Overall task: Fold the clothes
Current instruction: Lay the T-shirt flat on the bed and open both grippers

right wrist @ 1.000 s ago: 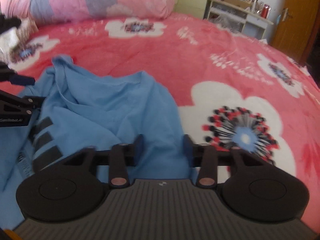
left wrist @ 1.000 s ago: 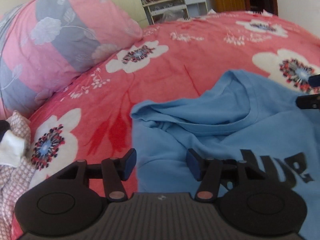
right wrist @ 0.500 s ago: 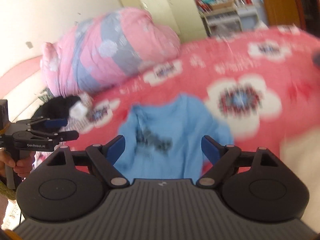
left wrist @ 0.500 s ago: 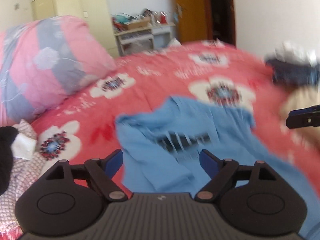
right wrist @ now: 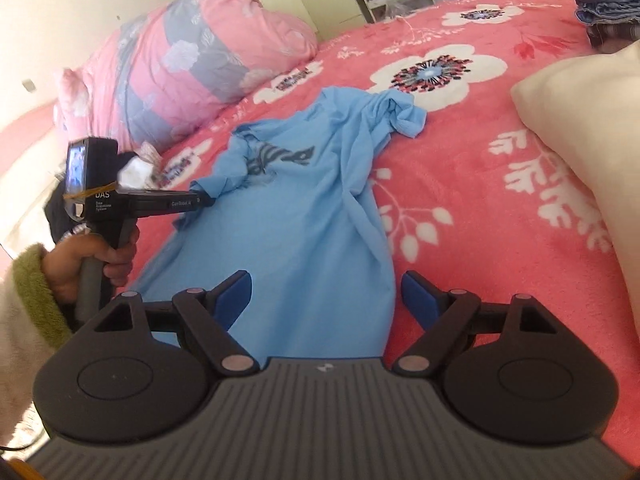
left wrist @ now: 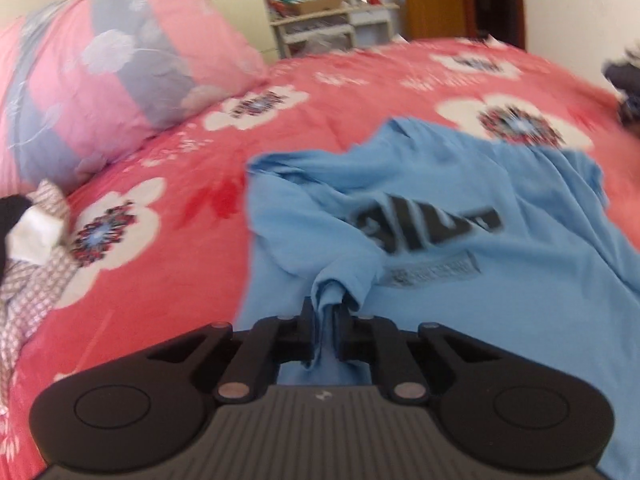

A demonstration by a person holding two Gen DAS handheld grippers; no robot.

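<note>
The folding is only starting: the left gripper [left wrist: 325,334] has just been closing and is pinching the rumpled blue shirt [right wrist: 320,208] on the bed [right wrist: 480,184], while the right gripper [right wrist: 326,300] is waiting with fingers wide and empty.

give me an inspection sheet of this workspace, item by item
surface: bed with a red flowered blanket.
job's things: blue shirt lies crumpled, print facing up, one sleeve bunched at the far end.
clutter: pink and grey pillow, cream pillow, dark folded clothes, checked cloth.
grippers: left gripper has just closed on a fold of the shirt; right gripper open above the shirt's near end, nothing between its fingers.
cables: nothing seen.
surroundings: cluttered white shelf, wooden door.
</note>
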